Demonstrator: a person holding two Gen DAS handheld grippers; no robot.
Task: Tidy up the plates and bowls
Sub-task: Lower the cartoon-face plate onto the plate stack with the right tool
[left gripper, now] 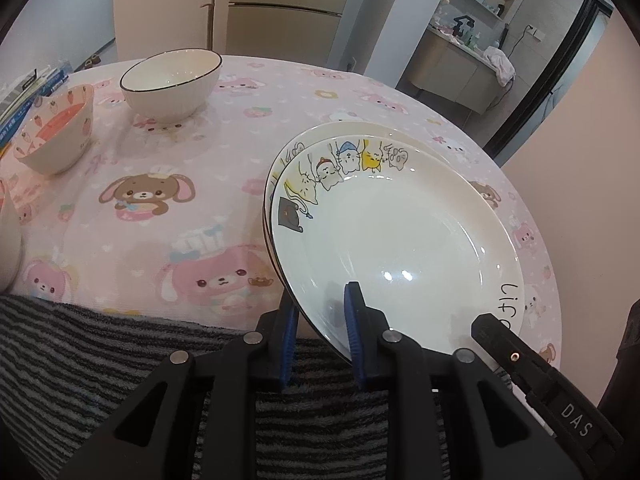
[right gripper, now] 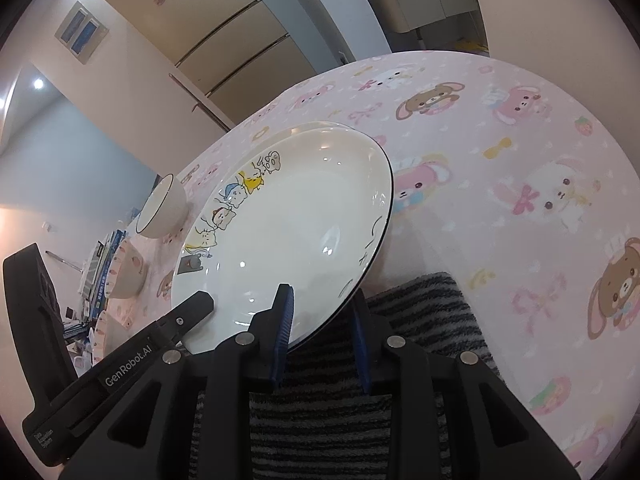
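A white plate with cartoon cats (left gripper: 400, 236) lies on top of a second plate (left gripper: 348, 128) on the pink table. My left gripper (left gripper: 320, 300) is shut on the near rim of the plates, one finger above and one below. My right gripper (right gripper: 320, 296) is shut on the same near rim further right; its finger shows in the left wrist view (left gripper: 496, 330). The cat plate also shows in the right wrist view (right gripper: 296, 224). A white bowl with a dark rim (left gripper: 172, 84) and a strawberry bowl (left gripper: 56, 132) stand at the far left.
A striped grey cloth (left gripper: 100, 352) lies under the grippers at the table's near edge. Books (left gripper: 28, 96) lie at the far left edge. The pink cartoon tablecloth (right gripper: 520, 160) stretches to the right. Another white dish edge (left gripper: 8, 240) shows at the left.
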